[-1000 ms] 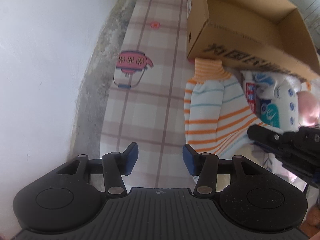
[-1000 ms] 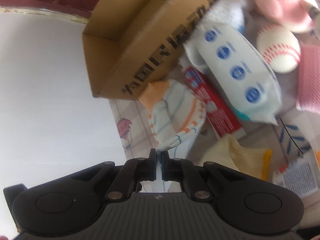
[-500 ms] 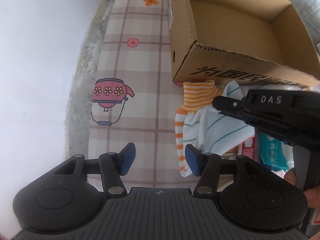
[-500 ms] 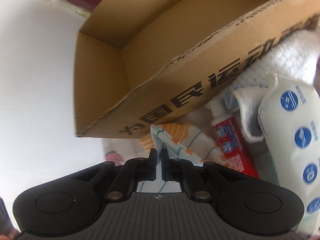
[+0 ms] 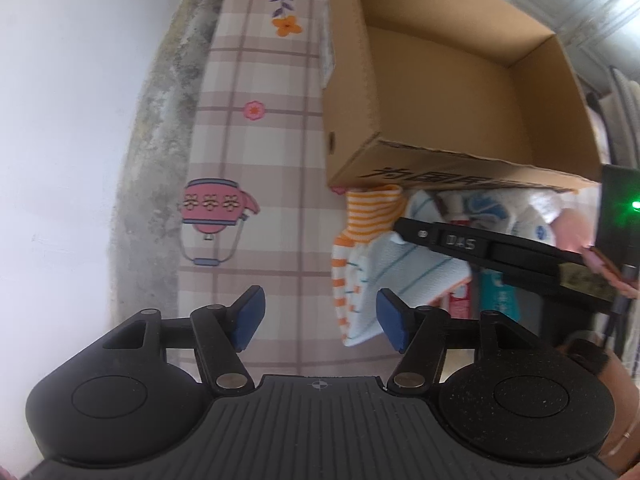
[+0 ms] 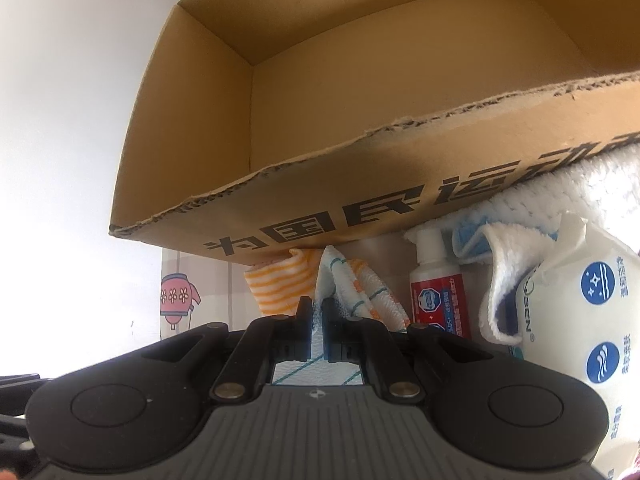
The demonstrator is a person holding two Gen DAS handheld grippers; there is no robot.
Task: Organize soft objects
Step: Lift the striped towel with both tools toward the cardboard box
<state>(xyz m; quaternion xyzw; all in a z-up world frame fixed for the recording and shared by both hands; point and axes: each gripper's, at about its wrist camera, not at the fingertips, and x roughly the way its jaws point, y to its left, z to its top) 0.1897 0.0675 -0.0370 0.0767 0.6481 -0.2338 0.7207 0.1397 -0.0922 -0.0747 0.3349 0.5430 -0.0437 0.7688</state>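
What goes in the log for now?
right hand-held gripper: shut on striped cloth | left hand-held gripper: open, just widened, nothing held | box: empty

Open tabletop (image 5: 256, 200) occupies frame centre-left in the left wrist view. Cardboard box (image 5: 460, 92) blocks the upper right; its interior is clear. Clutter fills the lower right beneath its front wall.

Cloth, cardboard and plastic under my cameras

I saw a soft knitted orange-striped white cloth (image 5: 360, 248), a matt brown cardboard box (image 6: 360, 92) with a rough torn edge, and a glossy white plastic wipes pack (image 6: 580, 304).
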